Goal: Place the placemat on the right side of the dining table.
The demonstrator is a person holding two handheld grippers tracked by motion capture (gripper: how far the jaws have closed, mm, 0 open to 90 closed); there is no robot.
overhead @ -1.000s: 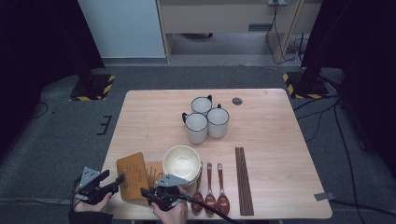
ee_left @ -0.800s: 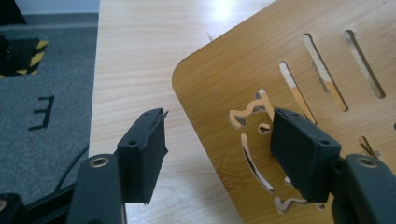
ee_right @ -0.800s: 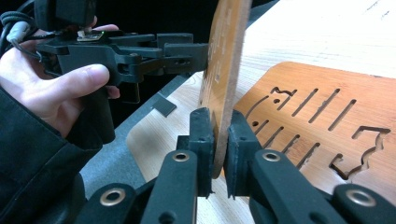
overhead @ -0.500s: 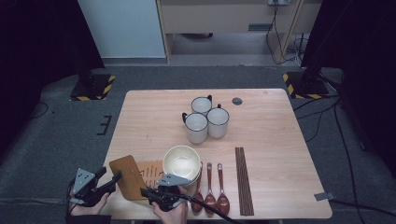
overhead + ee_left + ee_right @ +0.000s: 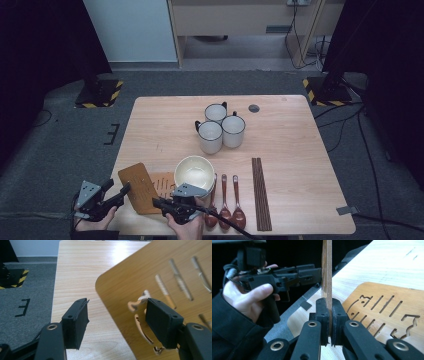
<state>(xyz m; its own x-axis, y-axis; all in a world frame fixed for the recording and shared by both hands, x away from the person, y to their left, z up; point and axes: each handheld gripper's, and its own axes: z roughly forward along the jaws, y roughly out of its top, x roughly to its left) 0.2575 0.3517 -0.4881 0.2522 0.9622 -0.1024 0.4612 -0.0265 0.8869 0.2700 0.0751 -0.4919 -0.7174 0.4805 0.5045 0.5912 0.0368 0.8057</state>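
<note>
At the tabletop's [image 5: 300,150] near left corner, the right hand-held gripper [image 5: 329,322] pinches a thin wooden trivet [image 5: 138,187] by its edge, tilted above a second trivet [image 5: 162,182]. The left hand-held gripper [image 5: 117,320] straddles it, jaws apart. It looks stiff and light; grip the rim.

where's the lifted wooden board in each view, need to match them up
High view: the slotted wooden board is low and left of centre, tilted up.
Left gripper view: it takes up the right half, behind the right-hand jaw.
Right gripper view: it stands edge-on and upright in the middle, clamped by the right gripper.
Shared landmark: the left gripper, open beside the board.
</note>
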